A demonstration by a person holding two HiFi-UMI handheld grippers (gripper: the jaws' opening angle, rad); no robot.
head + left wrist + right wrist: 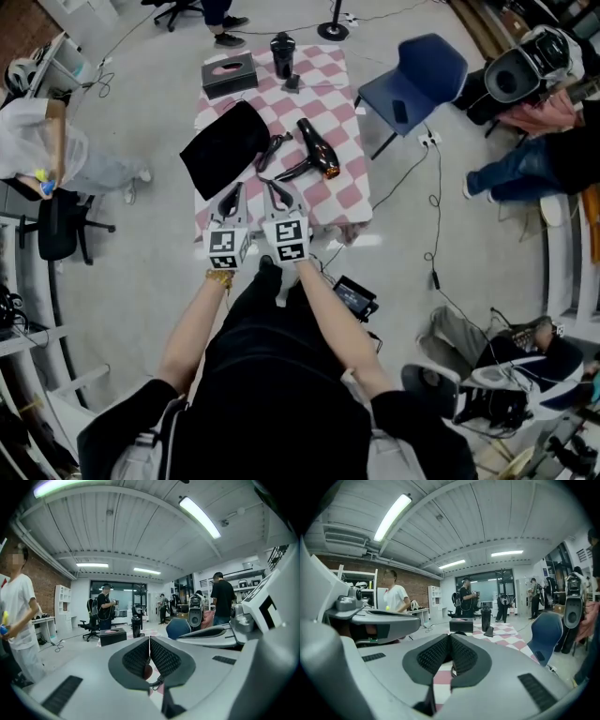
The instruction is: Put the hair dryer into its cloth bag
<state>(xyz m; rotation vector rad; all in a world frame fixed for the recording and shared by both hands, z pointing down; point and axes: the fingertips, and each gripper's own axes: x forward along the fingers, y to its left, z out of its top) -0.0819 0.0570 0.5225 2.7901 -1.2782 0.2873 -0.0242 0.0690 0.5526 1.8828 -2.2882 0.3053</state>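
**Head view.** The hair dryer lies on the checked counter. It is black with a copper-coloured nozzle end, and its handle angles back toward the person. Left of the dryer, past a small dark piece, the black cloth bag lies flat and limp, partly over the counter's edge. Beyond the dryer stand a tissue box and a dark bottle. The left tool and the right tool hover side by side on the near side of the dryer, apart from it and touching nothing.

The dryer looks like rigid, smooth plastic, probably heaviest in the barrel. The slim handle seems the surest place to grip it, since the rounded barrel could slip. The bag is soft and will likely collapse, so one tool should pinch its hem to keep the mouth open.

**Left gripper view.** The left tool has its ribbed pads pressed together with nothing between them. A reddish bit and a curl of cord show below the pads. I take these for part of the dryer, though that is unclear. The tissue box and bottle sit beyond.

**Right gripper view.** The right tool is likewise closed and empty. The checked counter stretches ahead, with the tissue box and bottle on it. The dryer itself cannot be made out here.
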